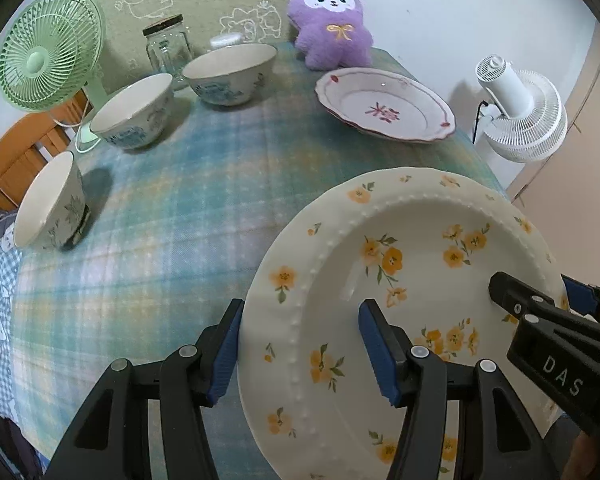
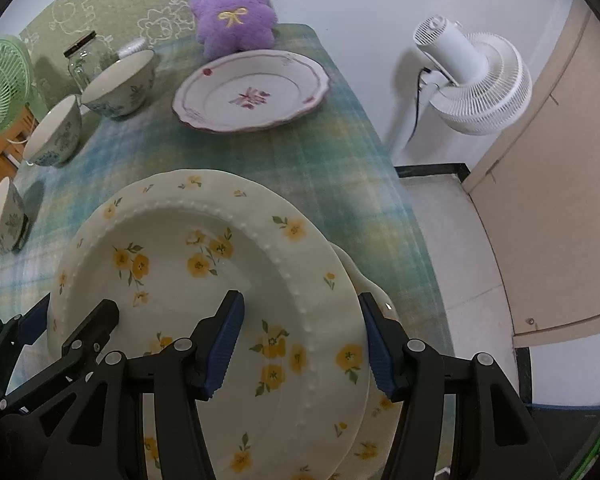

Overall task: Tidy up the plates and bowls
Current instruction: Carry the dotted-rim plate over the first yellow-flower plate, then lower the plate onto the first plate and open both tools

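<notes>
Nearest to us, at the bottom of both views, we carry the yellow-flowered plate [image 1: 400,292] between two sets of tongs: the left tongs [image 1: 300,344] straddle its left rim, one blue pad outside the edge and one inside the well, and the right tongs [image 2: 302,340] straddle the opposite rim in the same way, both about half open and closed onto the rim. In the right wrist view a second flowered plate [image 2: 374,408] peeks out from under the first at the lower right, so we judge that we may be holding a stack of two, though we cannot tell how the lower one is supported. The plate is round, so it has no long axis; it faces up and tilts slightly, and the line between our two grips runs left to right across the frame. Beyond it the plaid-clothed surface [image 1: 188,208] lies bare, and straight ahead toward the upper middle of the frame sits the pink-flowered plate [image 2: 252,92], well apart from ours and also face up. That is where we judge the carry leads, with the right hand nearer to it. Three bowls [image 1: 136,110] line the left side, and a glass jar [image 1: 168,44], a purple plush toy [image 1: 332,24] and a green fan [image 1: 48,52] stand at the far edge.
</notes>
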### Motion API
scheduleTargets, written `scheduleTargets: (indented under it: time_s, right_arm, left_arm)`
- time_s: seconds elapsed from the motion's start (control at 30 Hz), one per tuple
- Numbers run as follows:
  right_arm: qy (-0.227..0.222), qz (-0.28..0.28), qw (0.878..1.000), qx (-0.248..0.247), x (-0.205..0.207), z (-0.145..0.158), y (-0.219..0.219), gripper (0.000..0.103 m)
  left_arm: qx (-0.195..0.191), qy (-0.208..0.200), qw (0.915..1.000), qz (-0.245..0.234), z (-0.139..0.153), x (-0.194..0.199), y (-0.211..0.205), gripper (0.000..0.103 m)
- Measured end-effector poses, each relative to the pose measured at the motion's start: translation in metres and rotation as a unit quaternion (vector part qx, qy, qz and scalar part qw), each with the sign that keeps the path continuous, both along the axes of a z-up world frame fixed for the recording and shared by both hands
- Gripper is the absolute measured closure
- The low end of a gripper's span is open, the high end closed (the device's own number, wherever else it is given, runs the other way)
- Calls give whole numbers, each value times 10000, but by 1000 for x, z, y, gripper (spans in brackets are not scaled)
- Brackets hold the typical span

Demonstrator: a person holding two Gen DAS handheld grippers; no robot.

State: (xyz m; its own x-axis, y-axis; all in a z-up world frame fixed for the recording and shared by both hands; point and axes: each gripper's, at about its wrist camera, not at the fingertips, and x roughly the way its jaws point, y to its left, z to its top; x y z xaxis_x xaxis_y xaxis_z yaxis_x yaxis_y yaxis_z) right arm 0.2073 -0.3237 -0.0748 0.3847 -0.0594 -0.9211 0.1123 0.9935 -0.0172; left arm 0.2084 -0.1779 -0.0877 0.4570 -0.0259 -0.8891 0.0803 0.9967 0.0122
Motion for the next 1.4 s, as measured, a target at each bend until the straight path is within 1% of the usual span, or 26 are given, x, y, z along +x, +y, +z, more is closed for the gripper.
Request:
scheduleTargets:
  time_s: [0.23,0.4,0.63,0.87,0.97,1.0,1.03,1.07,1.1,1.13,1.23,1.33,1.4]
  right_arm:
    - [119,-158,9998,6,-16,-11,-21,42]
    - [92,-191,9998,-49,-23,-12,-27,42]
    - [105,-288,9995,-65,-27,-12,-27,42]
    - [108,-322,9992,-231,-27,-15,-24,42]
    - [106,-303,9990,-319,-25,-16,-22,42]
    - [110,-253,9988,-414,-25,-16,-19,43]
    - [58,-181,9988,-443,-25,-16,-17,45]
    - [-10,-90,9988,-491,-24,-13,-13,53]
    - [-91,62,9991,-399,-24,-10,-9,69]
    - [-70,140,9994,-304,-22,-8,-5,70]
    - [-97,77,9992,-390,-19,-8,-4,70]
    - [-85,121,9994,-311,-16,-6,-6,70]
    - [-47,113,9995,-275,-14,-5,-8,69]
  left_arm:
    - [28,65,9999,-121,-10,-8,-21,45]
    - [42,35,9998,-169,-11,-9,-27,44]
    - [154,6,9994,-306,-12,-10,-29,44]
    - [309,-88,9987,-406,-13,-12,-34,45]
    - [340,-105,9986,-389,-14,-12,-34,46]
    - [356,-167,9986,-366,-14,-12,-34,45]
    - [332,-132,9988,-345,-14,-11,-34,46]
    - [329,-157,9988,-338,-14,-11,-34,46]
    - [275,-150,9991,-280,-14,-10,-32,50]
    - [237,-140,9993,-254,-14,-9,-31,52]
    - [210,-128,9994,-242,-14,-10,-31,51]
    - [145,-106,9996,-212,-12,-11,-29,47]
    - [118,-113,9997,-185,-10,-13,-28,36]
